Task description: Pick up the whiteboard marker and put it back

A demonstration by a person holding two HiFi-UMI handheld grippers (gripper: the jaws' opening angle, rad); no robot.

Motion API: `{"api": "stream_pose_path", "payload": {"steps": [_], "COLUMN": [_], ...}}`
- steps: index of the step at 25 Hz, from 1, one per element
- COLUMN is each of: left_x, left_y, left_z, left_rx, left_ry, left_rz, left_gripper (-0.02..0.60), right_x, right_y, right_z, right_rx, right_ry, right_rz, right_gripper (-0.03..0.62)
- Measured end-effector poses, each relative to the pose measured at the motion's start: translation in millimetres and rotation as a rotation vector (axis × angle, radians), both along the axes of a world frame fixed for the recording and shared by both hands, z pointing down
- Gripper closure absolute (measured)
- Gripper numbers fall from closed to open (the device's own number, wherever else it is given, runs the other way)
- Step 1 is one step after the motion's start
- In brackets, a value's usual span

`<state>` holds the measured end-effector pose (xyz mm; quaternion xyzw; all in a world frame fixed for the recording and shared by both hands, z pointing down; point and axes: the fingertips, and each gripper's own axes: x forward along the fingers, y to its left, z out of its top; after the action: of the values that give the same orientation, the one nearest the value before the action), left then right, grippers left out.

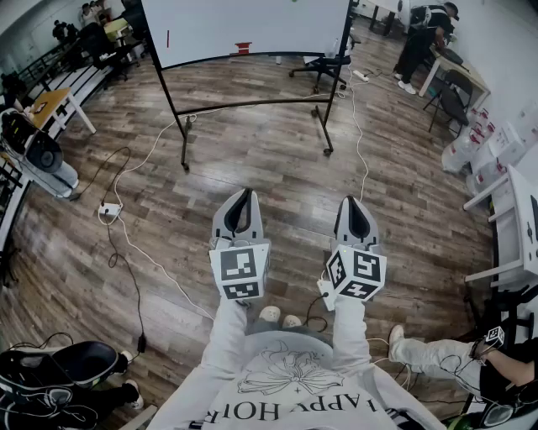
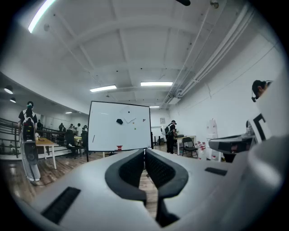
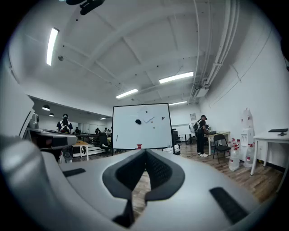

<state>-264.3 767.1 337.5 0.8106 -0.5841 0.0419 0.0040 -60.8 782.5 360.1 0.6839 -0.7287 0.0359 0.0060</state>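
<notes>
Your left gripper [image 1: 243, 195] and right gripper [image 1: 354, 201] hung level, side by side; both jaw pairs pressed together, nothing between. Well ahead, whiteboard [image 3: 141, 126] stood on black frame. Gripper views showed full board face with black block [image 3: 138, 121]; head view caught only lower strip. Thin upright stick [image 3: 117, 138] near board's left edge: marker or drawn line, too small to tell. Small red item [image 3: 139, 146] at bottom edge. Plank floor [image 1: 277, 168], power strip [image 1: 109, 209], ceiling strip lights [image 3: 176, 77].

Head view: high, facing steeply down onto the wood floor [image 1: 277, 168], whiteboard [image 1: 244, 25] distant at upper centre. Left and right gripper views: low, level, side by side, facing forward. All three share the whiteboard, far off.
</notes>
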Motion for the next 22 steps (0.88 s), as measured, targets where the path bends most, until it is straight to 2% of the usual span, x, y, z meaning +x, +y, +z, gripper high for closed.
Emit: {"api": "stream_pose_path", "payload": {"steps": [17, 22], "left_x": [-17, -18], "left_y": [-34, -48], "left_z": [6, 18], "left_rx": [0.001, -0.017], "left_ry": [-0.006, -0.011], "left_rz": [0.015, 0.019], "left_gripper": [0.571, 0.571], "right_x": [-16, -18], "right_y": [-33, -40], "right_z": [4, 19], "right_rx": [0.014, -0.014], "right_ry": [-0.01, -0.011], "right_rz": [0.025, 0.031], "right_gripper": [0.591, 0.591]}}
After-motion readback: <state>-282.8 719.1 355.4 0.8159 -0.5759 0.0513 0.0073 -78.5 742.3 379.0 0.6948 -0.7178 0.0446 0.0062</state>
